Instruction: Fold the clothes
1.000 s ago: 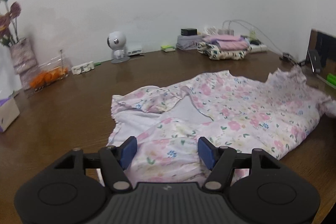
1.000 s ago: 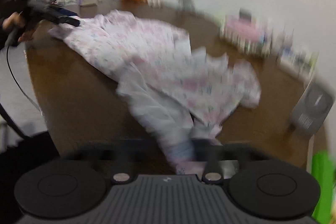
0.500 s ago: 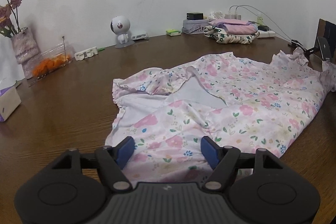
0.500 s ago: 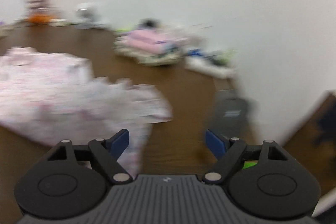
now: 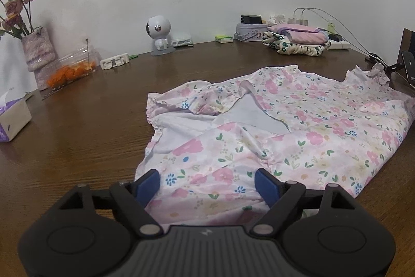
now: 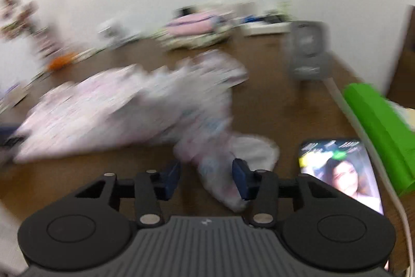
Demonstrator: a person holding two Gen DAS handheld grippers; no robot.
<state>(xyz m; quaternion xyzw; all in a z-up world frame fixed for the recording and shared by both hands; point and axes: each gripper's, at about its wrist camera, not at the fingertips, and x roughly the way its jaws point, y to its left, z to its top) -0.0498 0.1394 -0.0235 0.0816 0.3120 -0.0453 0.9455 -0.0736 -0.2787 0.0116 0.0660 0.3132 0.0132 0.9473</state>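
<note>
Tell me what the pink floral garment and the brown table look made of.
Pink floral garment: thin, matte woven fabric, likely cotton; it wrinkles softly and shows a plain white inside. Brown table: wood or wood-look laminate, semi-gloss; grain lines with faint reflections.

The right gripper (image 6: 206, 177) is closing its jaws around a sleeve of the floral garment (image 6: 135, 105) (badly blurred) lying on the wooden table (image 6: 272, 100), beside a phone (image 6: 342, 170).

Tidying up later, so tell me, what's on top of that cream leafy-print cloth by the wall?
A folded pink cloth lies on the cream leafy-print cloth. Whatever sits between or beneath them is covered.
</note>
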